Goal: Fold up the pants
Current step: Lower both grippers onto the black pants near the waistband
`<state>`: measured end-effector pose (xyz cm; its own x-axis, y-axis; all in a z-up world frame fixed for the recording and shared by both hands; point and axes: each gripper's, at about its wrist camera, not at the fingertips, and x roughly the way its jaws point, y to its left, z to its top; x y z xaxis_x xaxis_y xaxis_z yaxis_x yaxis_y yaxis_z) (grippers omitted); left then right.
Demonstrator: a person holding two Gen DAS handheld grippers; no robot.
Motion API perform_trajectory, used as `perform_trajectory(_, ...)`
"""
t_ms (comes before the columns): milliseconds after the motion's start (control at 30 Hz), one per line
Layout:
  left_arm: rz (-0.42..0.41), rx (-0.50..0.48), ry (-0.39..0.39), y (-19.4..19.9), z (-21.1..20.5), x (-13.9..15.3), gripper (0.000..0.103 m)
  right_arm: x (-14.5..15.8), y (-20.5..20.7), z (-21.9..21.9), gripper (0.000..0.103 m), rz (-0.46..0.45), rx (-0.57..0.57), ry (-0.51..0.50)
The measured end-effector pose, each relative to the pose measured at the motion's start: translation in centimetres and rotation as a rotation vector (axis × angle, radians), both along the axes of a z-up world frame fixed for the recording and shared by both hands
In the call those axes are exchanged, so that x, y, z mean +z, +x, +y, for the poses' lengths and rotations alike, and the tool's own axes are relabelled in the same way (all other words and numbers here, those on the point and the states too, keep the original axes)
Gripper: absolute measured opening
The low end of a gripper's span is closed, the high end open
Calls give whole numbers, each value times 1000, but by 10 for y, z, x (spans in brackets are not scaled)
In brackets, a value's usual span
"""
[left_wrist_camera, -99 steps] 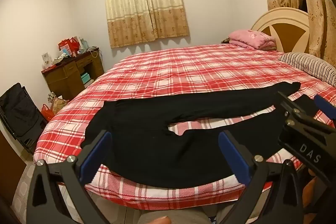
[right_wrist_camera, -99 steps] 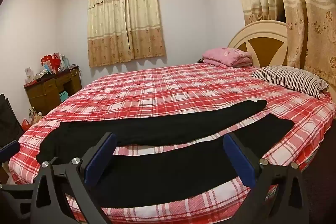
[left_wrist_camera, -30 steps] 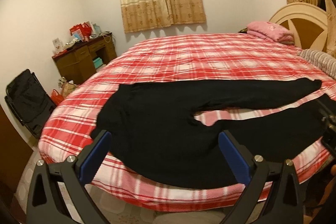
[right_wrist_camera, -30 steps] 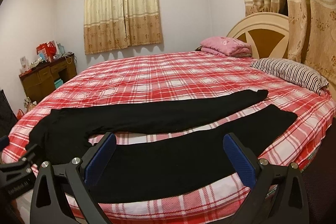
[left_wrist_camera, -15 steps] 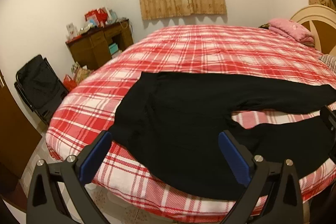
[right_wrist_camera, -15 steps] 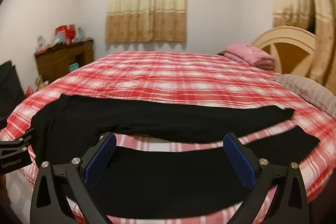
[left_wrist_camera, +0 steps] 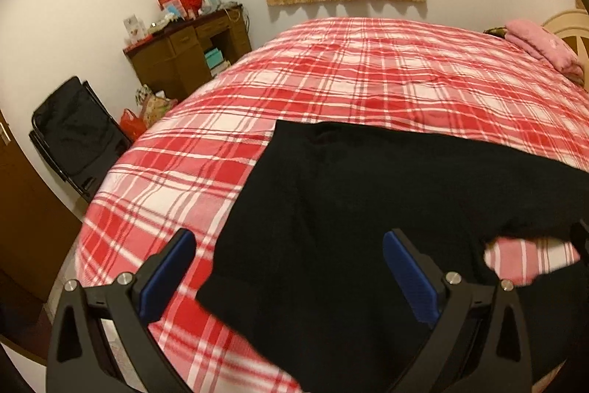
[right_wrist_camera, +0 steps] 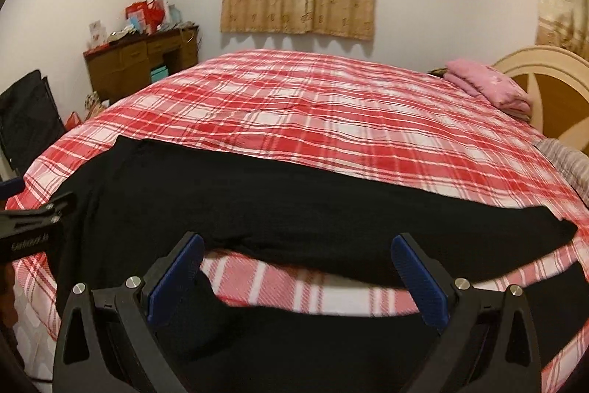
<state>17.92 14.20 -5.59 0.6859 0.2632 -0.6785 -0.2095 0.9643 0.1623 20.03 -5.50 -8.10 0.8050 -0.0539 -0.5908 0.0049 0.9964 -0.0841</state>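
Two wide-spread jaws frame the left wrist view: the left gripper holds nothing, poised over the waist end of the black pants, which lie flat on the plaid bed from 6 to 3 o'clock, likely to pinch the waistband.

From the right wrist, the right gripper (equally wide, empty) hovers over the near leg. At 9 o'clock the other tool carries white lettering, too blurred to read.

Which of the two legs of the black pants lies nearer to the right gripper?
The lower leg, under the open right gripper. The other leg lies beyond the strip of plaid bedcover.
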Motion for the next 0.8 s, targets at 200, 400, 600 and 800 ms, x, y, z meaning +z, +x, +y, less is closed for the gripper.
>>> perform_trajectory(200,36,-43,-13,32,3,0,103,-2,40,2,102,67,30,0)
perform_trajectory(400,59,-94,-1,63,5,1,103,-5,59,2,102,87,40,17)
perform_trajectory(600,88,-128,29,87,3,-1,103,-11,63,-5,102,101,41,46)
perform_trajectory(800,82,-152,-1,89,12,2,100,-6,68,-8,102,75,70,31)
